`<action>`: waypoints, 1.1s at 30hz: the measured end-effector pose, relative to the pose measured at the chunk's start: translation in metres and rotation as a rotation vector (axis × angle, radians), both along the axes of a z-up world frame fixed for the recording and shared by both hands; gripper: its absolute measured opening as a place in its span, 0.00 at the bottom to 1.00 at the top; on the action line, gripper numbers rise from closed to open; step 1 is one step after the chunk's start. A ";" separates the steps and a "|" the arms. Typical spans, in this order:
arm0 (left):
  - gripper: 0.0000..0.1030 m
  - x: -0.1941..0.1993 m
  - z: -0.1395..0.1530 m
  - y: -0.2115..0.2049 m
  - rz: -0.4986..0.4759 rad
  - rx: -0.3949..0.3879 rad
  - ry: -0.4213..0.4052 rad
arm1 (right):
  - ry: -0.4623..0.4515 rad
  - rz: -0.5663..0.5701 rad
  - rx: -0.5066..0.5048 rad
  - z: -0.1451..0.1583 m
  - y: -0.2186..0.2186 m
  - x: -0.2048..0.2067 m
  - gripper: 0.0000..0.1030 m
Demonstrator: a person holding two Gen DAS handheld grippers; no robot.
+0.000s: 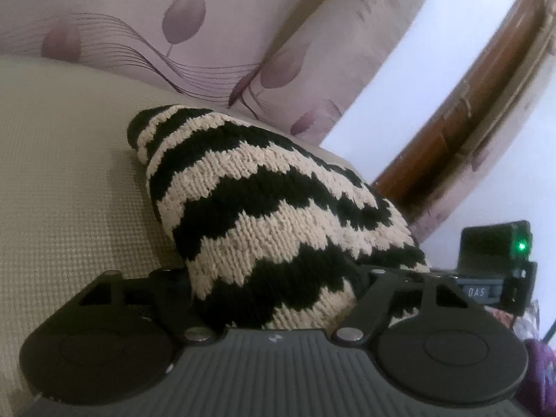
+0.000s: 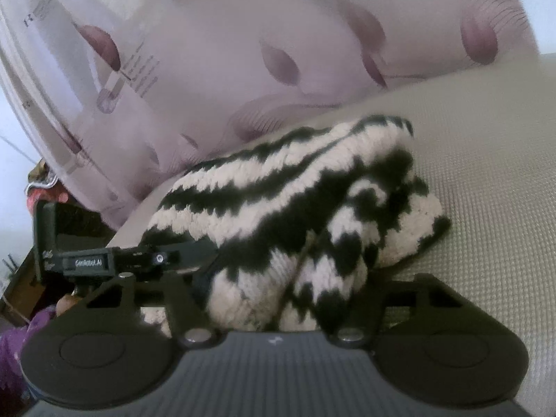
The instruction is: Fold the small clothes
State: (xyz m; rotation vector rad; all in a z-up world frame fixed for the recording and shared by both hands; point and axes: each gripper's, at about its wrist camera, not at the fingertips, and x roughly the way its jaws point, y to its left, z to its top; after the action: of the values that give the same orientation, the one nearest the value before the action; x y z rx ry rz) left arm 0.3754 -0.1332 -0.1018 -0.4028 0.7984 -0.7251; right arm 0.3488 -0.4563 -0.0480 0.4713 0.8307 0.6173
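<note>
A: What does the garment look like?

B: It's a chunky knit piece [image 1: 264, 208] in black and cream zigzag stripes, bunched into a rounded mound. In the right wrist view [image 2: 278, 215] it looks doubled over, with 1 layer draped across another and a fold line running down its near side.

A: Where is it?

B: On the beige woven tabletop [image 1: 69, 180], well in from the near edge, with the pale curtain [image 1: 215, 27] printed with purple leaves hanging behind the knit.

A: And the grippers?

B: The left gripper [image 1: 274, 299] comes at the knit from one end and the right gripper [image 2: 278, 299] from the opposite end, both tilted downward toward it. From the left wrist camera the right gripper's body with a green light shows just past the knit's far end; from the right wrist camera the left gripper's side shows beside the knit.

A: Are the jaws clamped?

B: On each gripper the knit fills the gap between the 2 jaws and swells over them, hiding the tips, so each pair looks clenched on the knit. The right wrist view is blurred
</note>
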 end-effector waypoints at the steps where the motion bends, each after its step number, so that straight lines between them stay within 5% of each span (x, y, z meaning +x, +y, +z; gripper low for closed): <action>1: 0.68 -0.004 0.003 -0.001 0.009 0.015 -0.012 | -0.001 -0.014 0.004 0.001 0.000 -0.003 0.57; 13: 0.60 -0.049 0.037 0.002 0.039 0.120 -0.072 | 0.012 -0.085 0.054 0.019 0.010 -0.037 0.49; 33: 0.60 -0.175 0.106 0.075 0.106 0.261 -0.149 | 0.009 -0.036 0.185 0.065 0.092 -0.137 0.49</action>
State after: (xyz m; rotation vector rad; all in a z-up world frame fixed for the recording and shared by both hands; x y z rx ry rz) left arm 0.2001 -0.0577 0.0046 -0.1525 0.7145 -0.5370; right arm 0.2121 -0.3641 0.0173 0.6560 0.7753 0.6620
